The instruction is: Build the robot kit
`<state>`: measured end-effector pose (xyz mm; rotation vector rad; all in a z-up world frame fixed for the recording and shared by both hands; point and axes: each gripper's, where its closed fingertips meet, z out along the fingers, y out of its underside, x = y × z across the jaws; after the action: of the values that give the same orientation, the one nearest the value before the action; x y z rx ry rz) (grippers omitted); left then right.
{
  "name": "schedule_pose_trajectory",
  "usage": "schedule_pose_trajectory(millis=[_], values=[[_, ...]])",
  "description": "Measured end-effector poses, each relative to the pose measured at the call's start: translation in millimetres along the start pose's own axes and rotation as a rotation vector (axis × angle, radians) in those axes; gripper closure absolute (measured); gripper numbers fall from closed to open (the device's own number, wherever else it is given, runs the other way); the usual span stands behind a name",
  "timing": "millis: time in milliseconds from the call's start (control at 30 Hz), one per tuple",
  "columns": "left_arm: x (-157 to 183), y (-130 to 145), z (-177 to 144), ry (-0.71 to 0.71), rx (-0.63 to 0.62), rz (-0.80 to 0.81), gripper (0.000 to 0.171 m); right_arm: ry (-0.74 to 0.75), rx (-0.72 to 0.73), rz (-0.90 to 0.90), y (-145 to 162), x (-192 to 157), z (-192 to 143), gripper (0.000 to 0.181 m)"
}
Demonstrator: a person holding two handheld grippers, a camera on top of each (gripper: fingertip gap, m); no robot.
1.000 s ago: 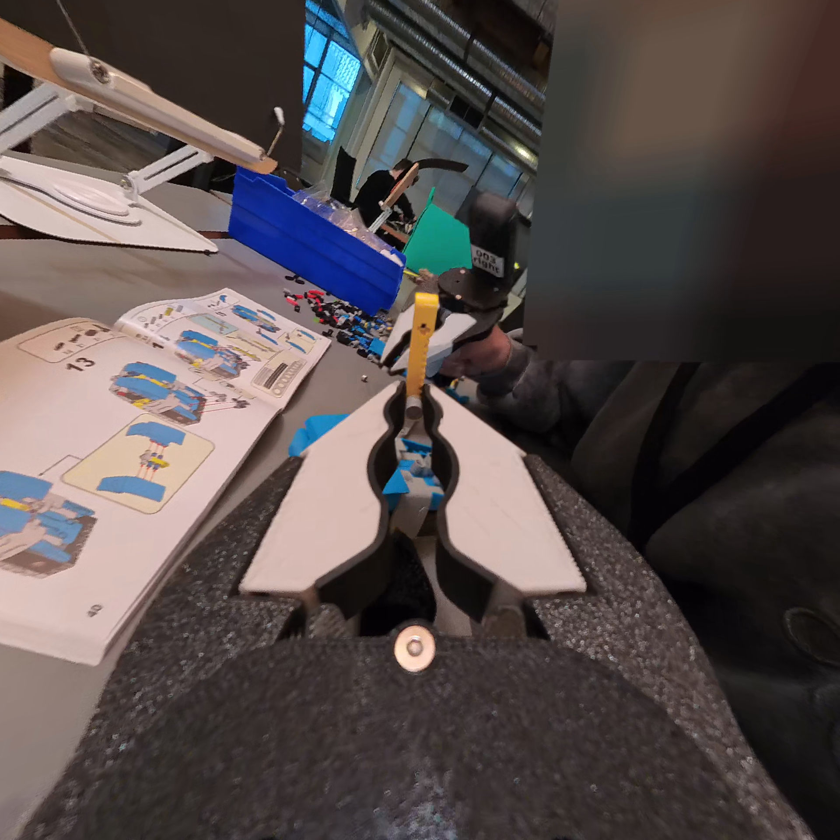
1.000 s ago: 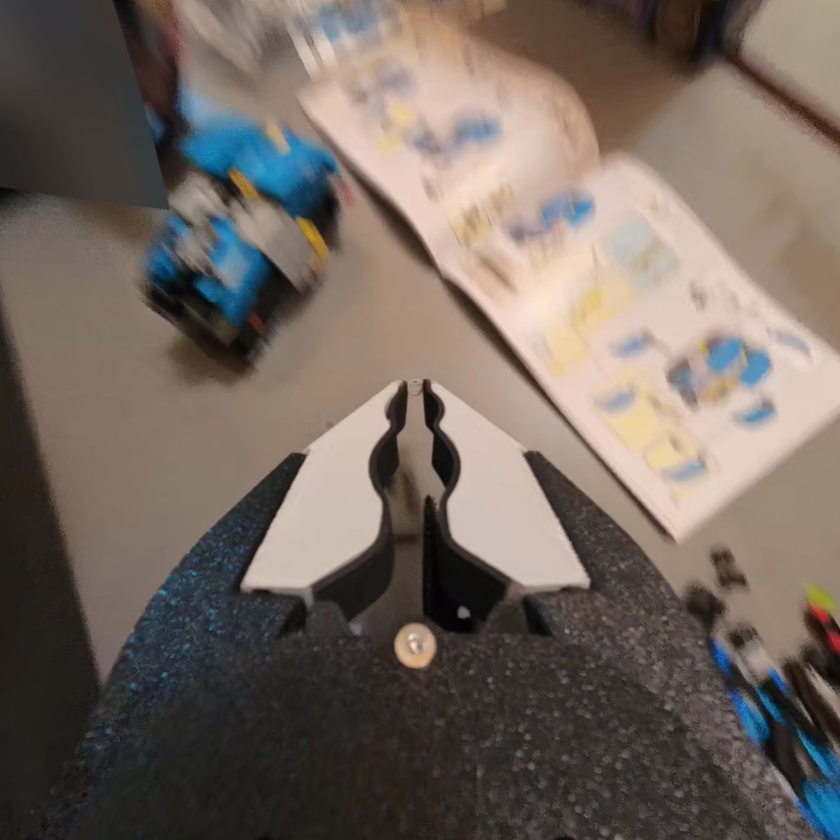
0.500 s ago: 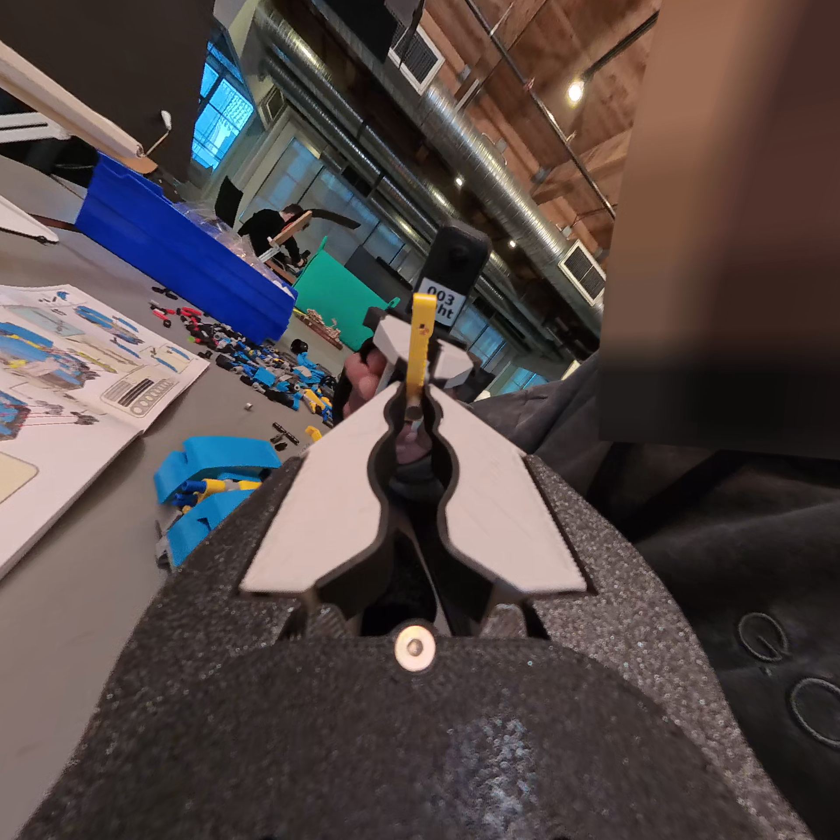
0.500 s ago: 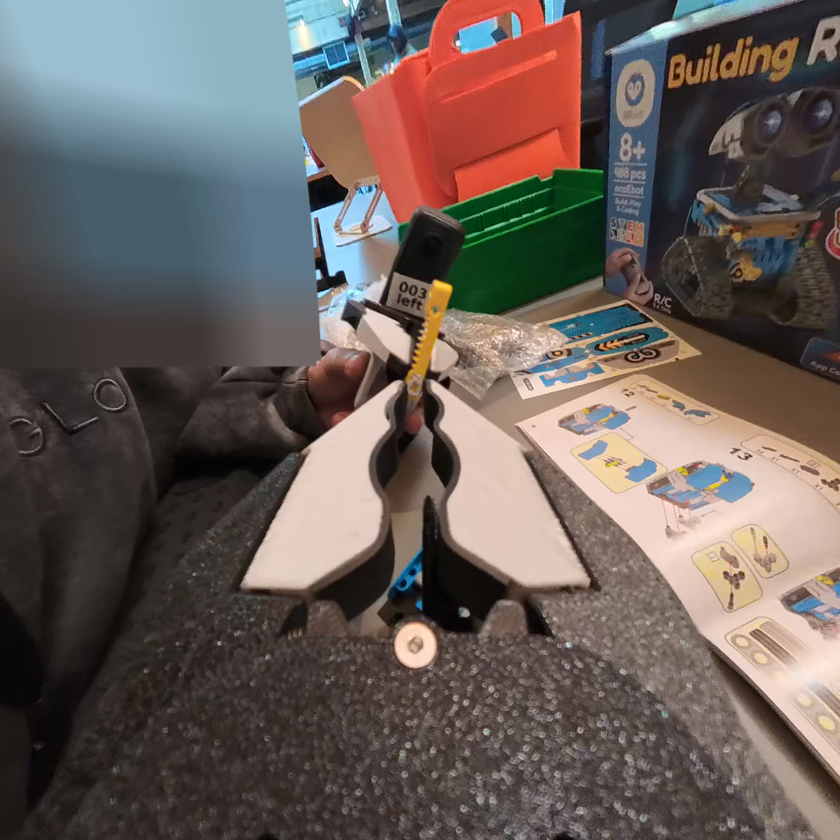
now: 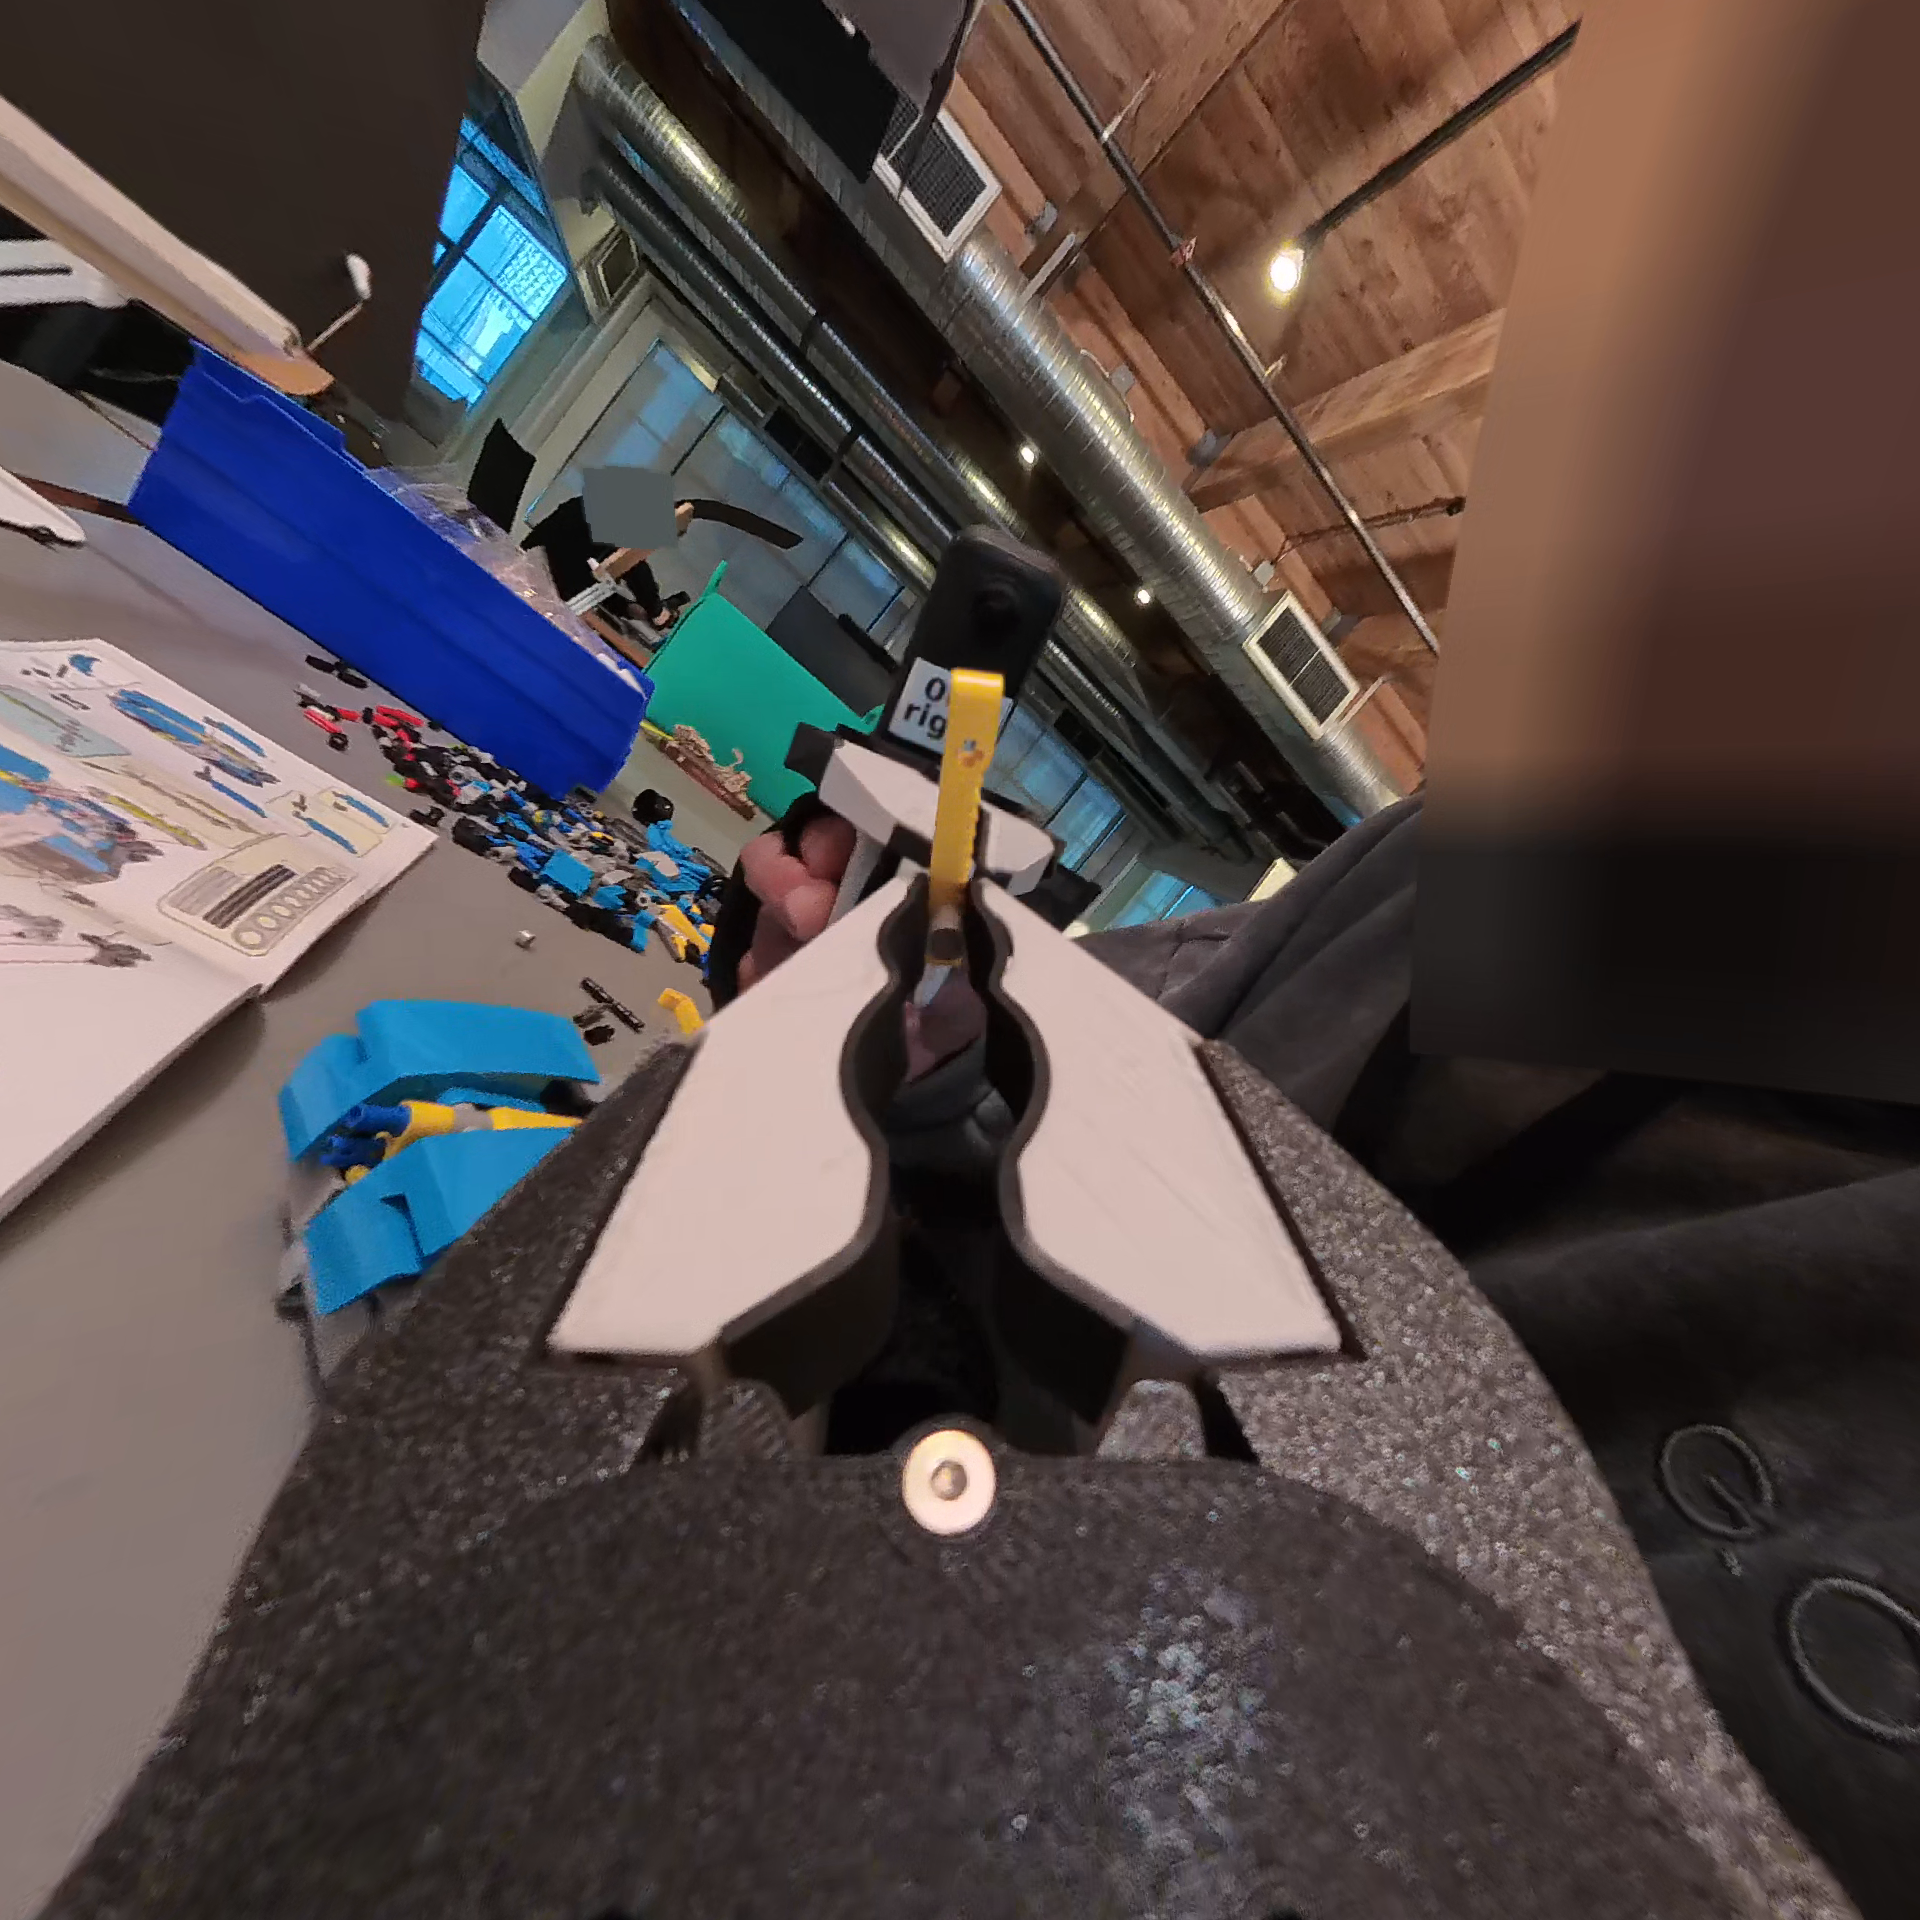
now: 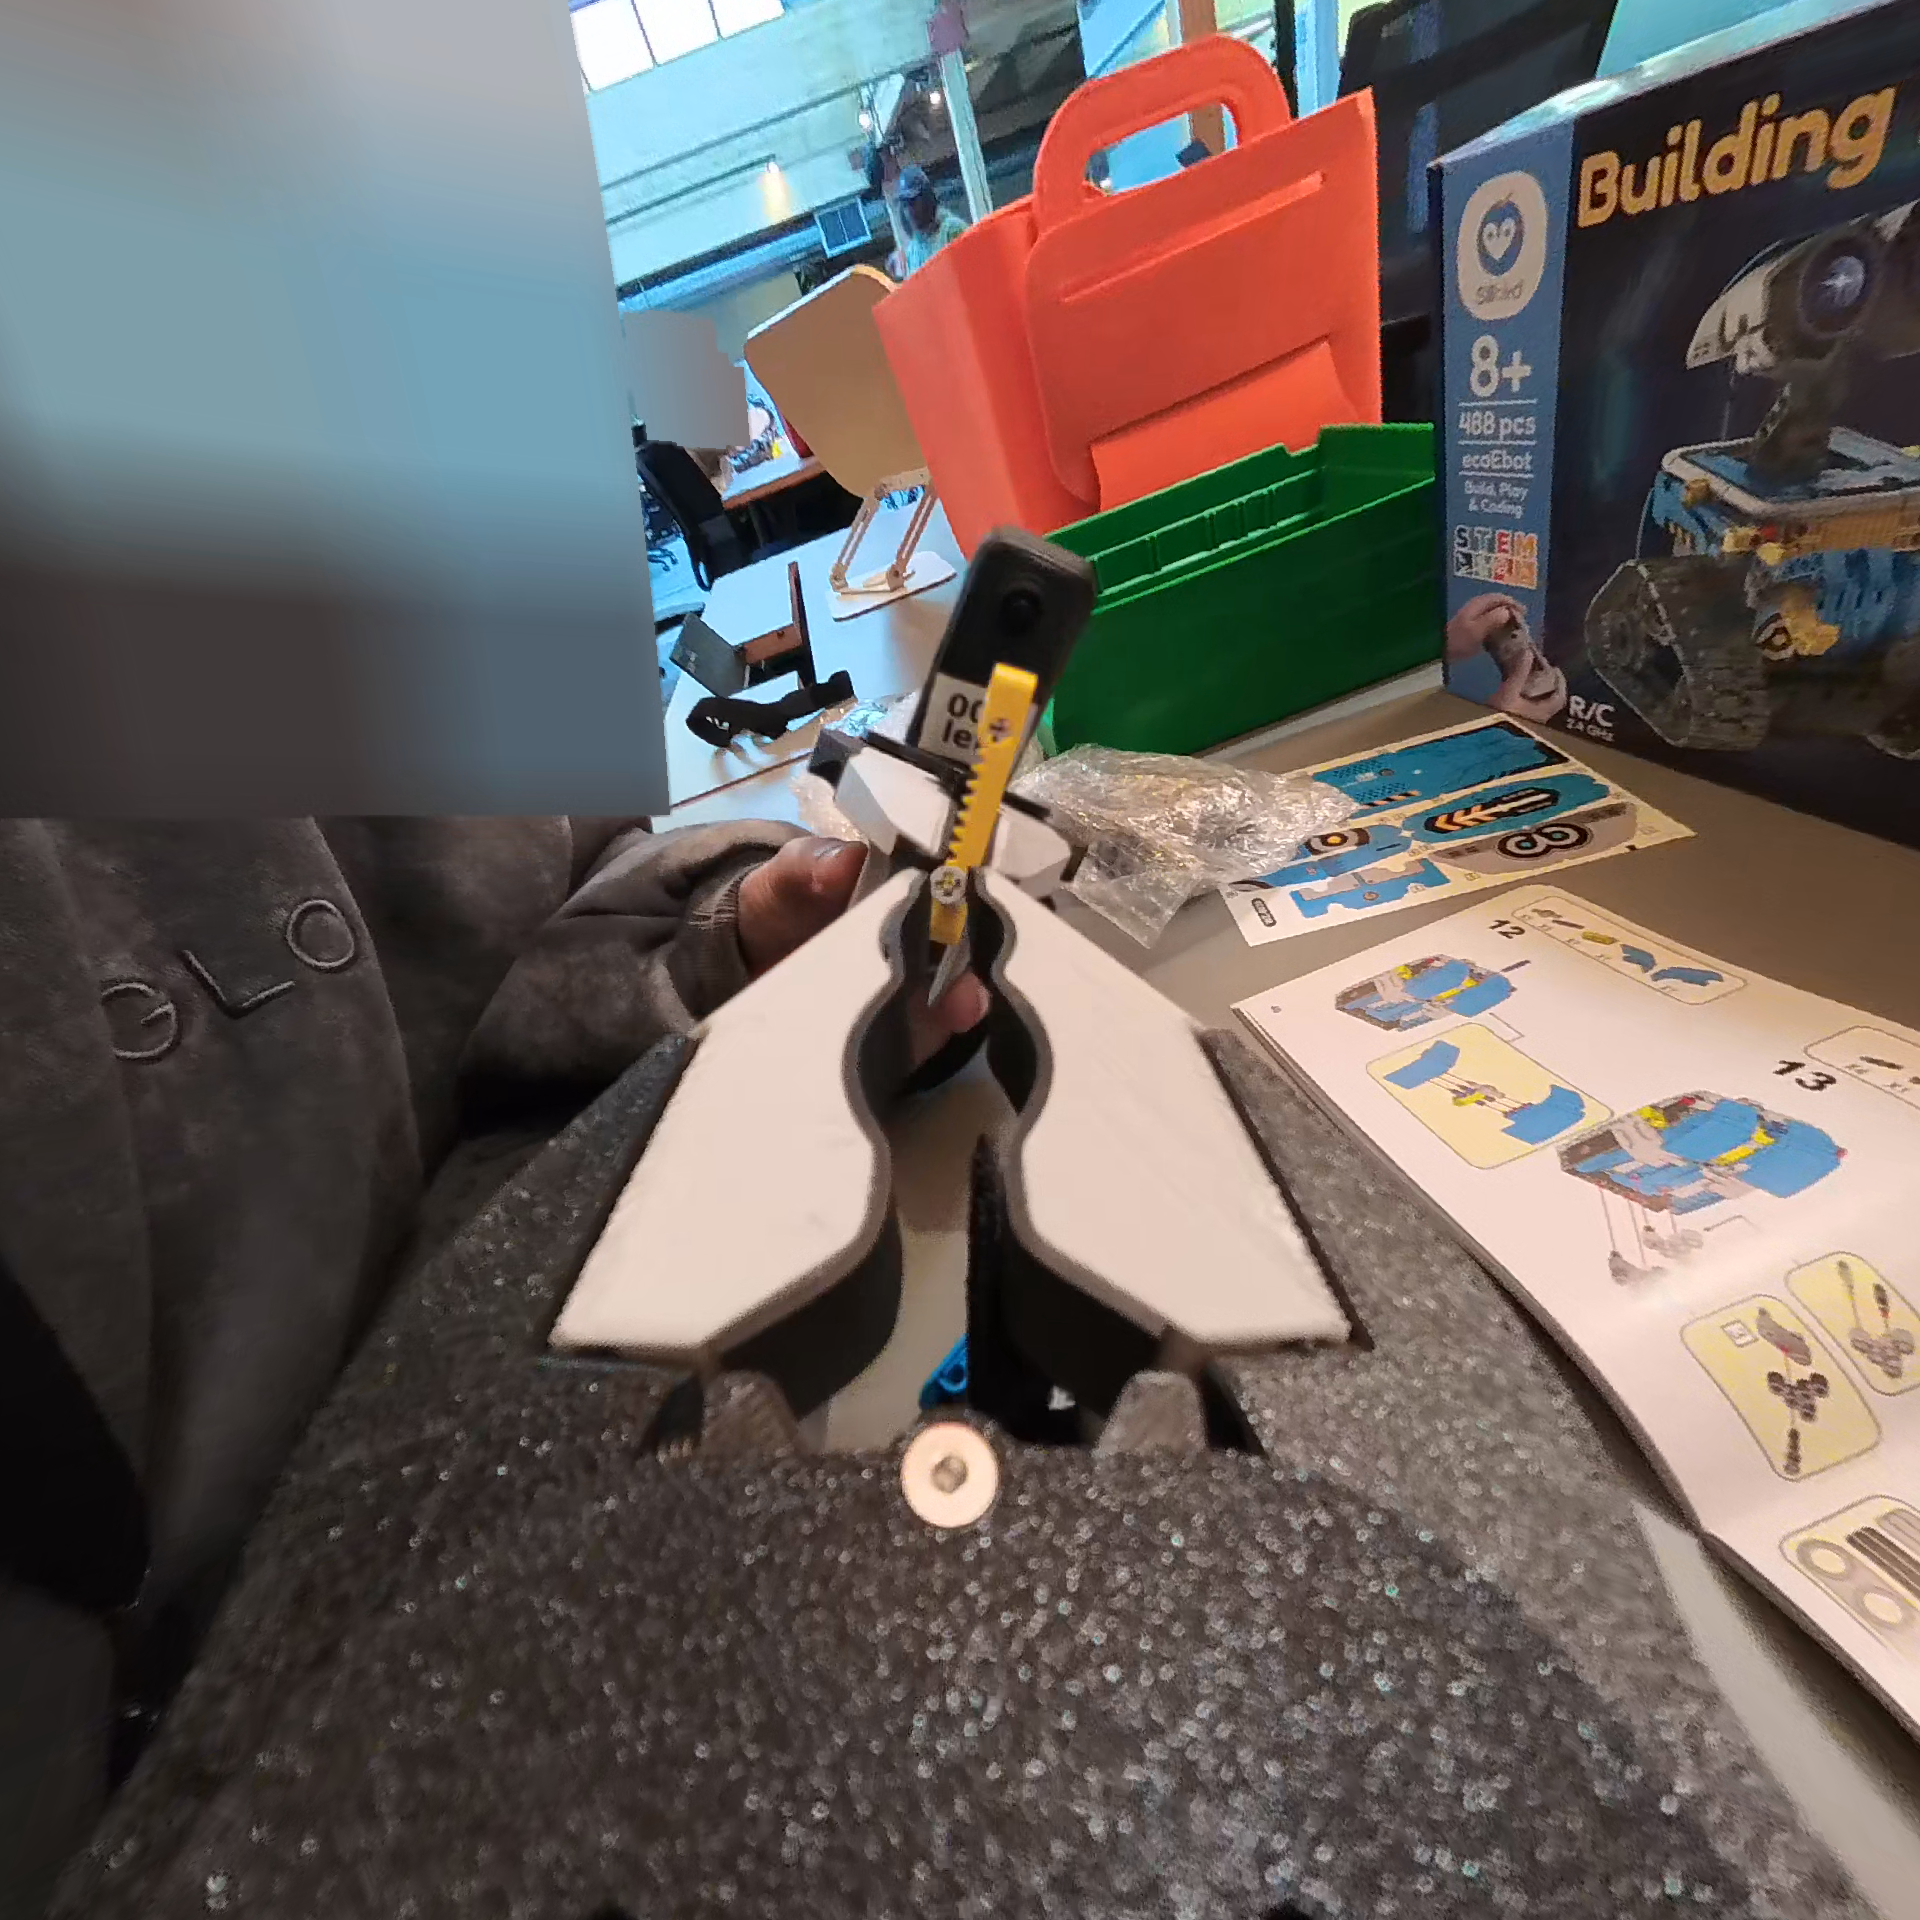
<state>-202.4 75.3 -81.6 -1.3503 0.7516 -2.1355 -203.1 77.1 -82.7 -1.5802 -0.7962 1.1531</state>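
Note:
A yellow toothed beam (image 5: 961, 774) stands upright between my two grippers, which meet tip to tip above the table edge. My left gripper (image 5: 945, 896) is shut on the beam's lower end. A small grey pin (image 5: 933, 977) hangs below the beam. In the right wrist view my right gripper (image 6: 948, 896) is also closed against the lower end of the same beam (image 6: 992, 774), at a pale cross-hole connector. The right gripper (image 5: 883, 805) shows behind the beam in the left wrist view, and the left gripper (image 6: 904, 805) in the right one.
A blue model part (image 5: 436, 1122), an open instruction booklet (image 5: 156, 883), loose pieces (image 5: 582, 852) and a blue bin (image 5: 364, 582) lie left. The right wrist view shows a green bin (image 6: 1247, 603), orange bag (image 6: 1143, 312), kit box (image 6: 1714, 416) and sticker sheet (image 6: 1455, 831). The tips of both grippers are at nearly the same place.
The right gripper swung up from over the table and met the left gripper at the yellow beam. The left gripper lifted and tilted upward with the beam.

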Motion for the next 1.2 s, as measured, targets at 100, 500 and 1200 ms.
schedule_pose_trajectory(millis=[100,500,1200], values=[[1,-2,0,0.033,0.031,-0.063,0.166,-0.009,0.026,-0.011,-2,0,0,0.175],[5,-7,-3,0.048,0.054,-0.061,0.166,0.009,0.016,-0.018,-2,5,-3,0.175],[-5,16,2,-0.1,-0.157,0.192,0.166,-0.084,-0.083,0.09,15,0,-7,0.175]])
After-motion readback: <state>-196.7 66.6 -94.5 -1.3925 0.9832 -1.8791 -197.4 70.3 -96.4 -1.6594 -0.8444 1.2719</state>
